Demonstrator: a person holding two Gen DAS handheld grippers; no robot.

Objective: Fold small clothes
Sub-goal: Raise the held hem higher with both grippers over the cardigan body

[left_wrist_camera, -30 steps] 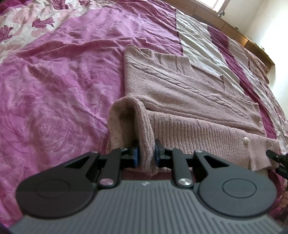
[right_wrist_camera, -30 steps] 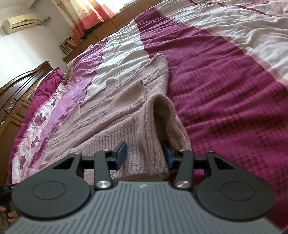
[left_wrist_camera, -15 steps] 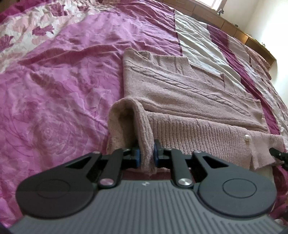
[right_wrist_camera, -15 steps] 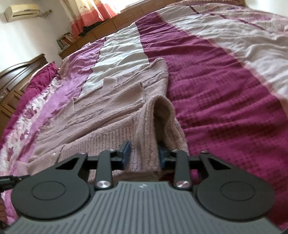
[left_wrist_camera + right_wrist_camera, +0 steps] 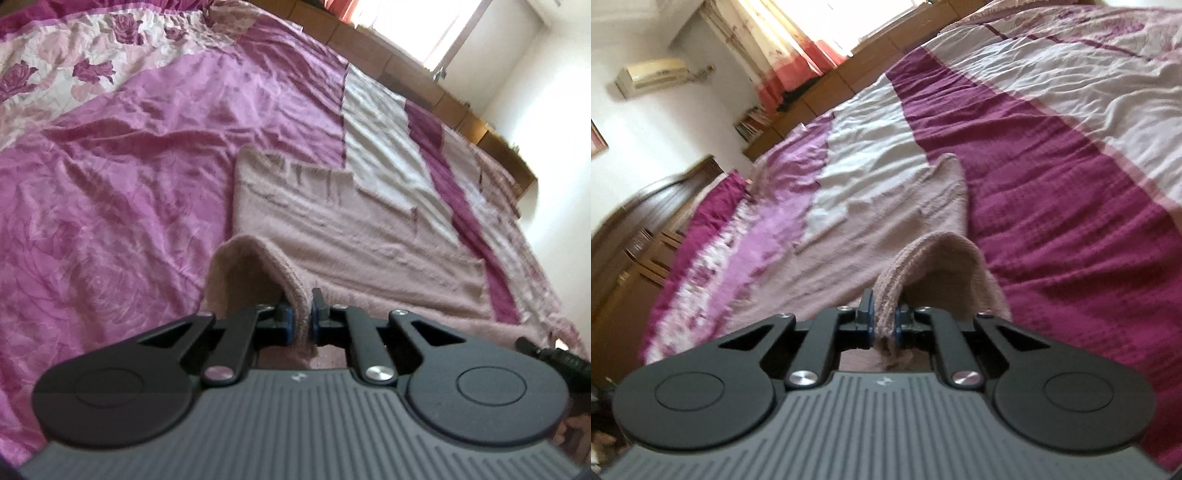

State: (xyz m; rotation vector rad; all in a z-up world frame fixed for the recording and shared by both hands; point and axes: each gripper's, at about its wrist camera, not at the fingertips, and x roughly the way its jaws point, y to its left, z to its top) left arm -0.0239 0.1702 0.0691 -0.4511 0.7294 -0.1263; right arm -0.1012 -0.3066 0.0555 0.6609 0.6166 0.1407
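Observation:
A dusty-pink knitted cardigan (image 5: 351, 236) lies spread on the bed; it also shows in the right wrist view (image 5: 886, 229). My left gripper (image 5: 299, 321) is shut on the cardigan's near ribbed hem at its left corner, and the cloth rises in a raised fold ahead of the jaws. My right gripper (image 5: 882, 325) is shut on the hem at the right corner, with a similar raised fold. The tip of the right gripper shows at the right edge of the left wrist view (image 5: 554, 356).
The bed cover (image 5: 110, 221) is pink and floral on the left, with white and dark magenta stripes (image 5: 1071, 184) on the right. A wooden headboard and cabinets (image 5: 635, 236) stand at the left, a window with a curtain (image 5: 798, 55) behind.
Both grippers have lifted and tilted, raising the hem corners. The right gripper closed from partly open onto the hem. Both views are blurred by motion.

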